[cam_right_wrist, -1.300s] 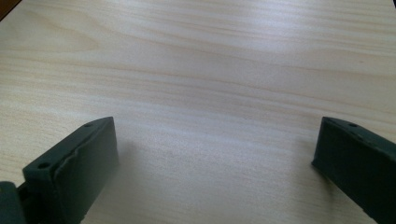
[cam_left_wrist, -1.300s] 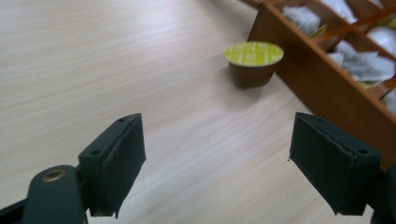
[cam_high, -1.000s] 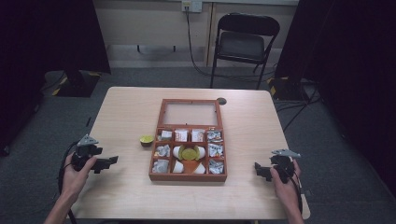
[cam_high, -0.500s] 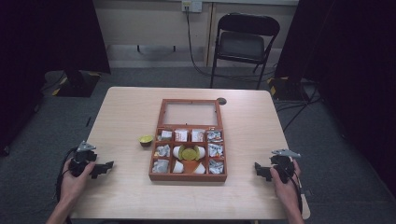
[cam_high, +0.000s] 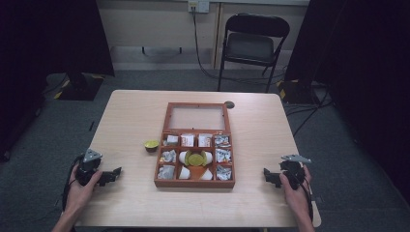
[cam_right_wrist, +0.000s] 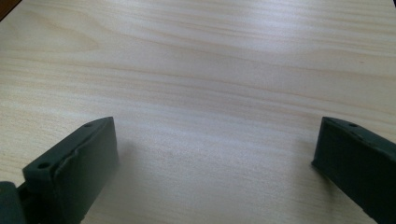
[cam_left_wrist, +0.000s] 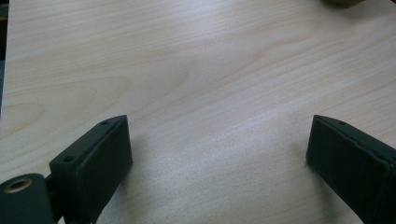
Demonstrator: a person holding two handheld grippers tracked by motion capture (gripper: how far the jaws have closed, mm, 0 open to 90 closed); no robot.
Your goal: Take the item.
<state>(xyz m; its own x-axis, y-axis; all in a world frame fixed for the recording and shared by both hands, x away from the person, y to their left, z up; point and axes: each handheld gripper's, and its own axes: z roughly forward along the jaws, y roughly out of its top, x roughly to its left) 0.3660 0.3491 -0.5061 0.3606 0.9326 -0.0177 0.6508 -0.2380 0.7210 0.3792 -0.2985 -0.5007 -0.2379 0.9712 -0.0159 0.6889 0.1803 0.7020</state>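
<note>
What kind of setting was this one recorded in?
Probably a lab or studio set up for recording, not a home: a bare wooden table on grey carpet, black curtains at both sides, a lone folding chair against the wall, and cables running from a wall socket.

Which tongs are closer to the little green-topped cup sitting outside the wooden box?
Left. The left tongs rest just below-left of the cup; the right tongs sit beyond the wooden box.

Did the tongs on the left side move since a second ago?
Yes. The left tongs slid toward the table's near edge, farther from the wooden box, and their jaws have just been opening, with nothing between them.
</note>
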